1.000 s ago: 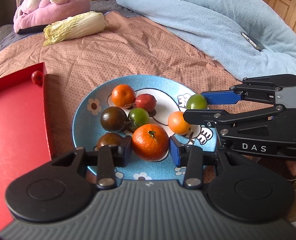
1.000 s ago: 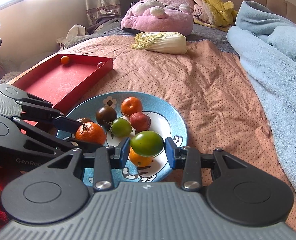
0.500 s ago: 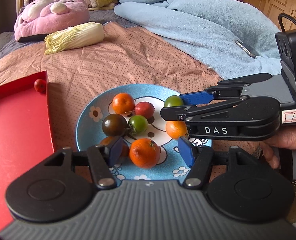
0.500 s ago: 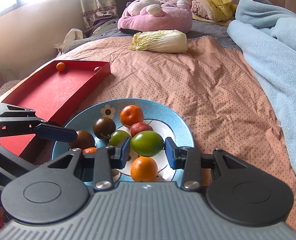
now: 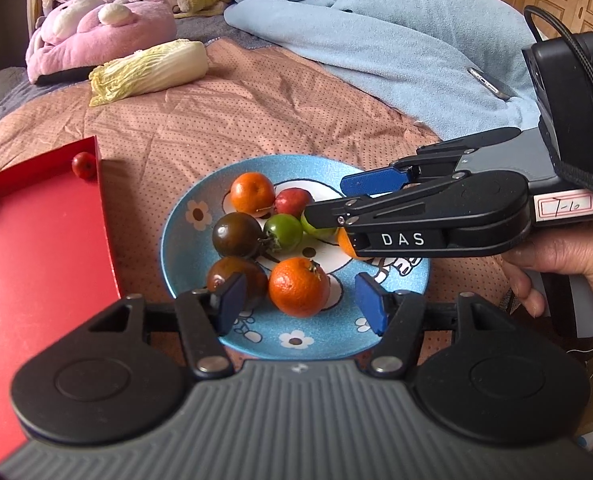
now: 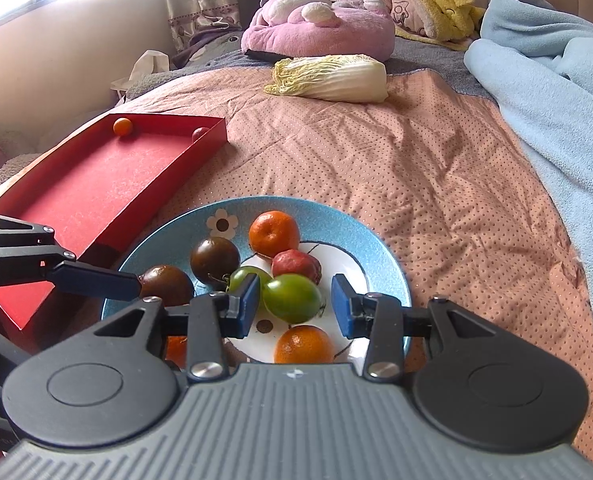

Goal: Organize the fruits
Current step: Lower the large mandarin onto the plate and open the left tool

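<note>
Letting go, your left gripper [image 5: 300, 304] now straddles the mandarin [image 5: 298, 286] on the plate [image 5: 184, 248], closing slightly; your right gripper [image 6: 296, 307] has loosened around the green tomato [image 6: 292, 298].

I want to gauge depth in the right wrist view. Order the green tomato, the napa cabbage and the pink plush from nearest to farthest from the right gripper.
1. Green tomato: between the right gripper fingers, over the plate.
2. Napa cabbage: up the bed, ahead.
3. Pink plush: behind the cabbage, by the headboard.

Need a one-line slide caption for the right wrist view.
Right gripper straddles a green tomato above the blue plate of fruit, red tray alongside.
</note>
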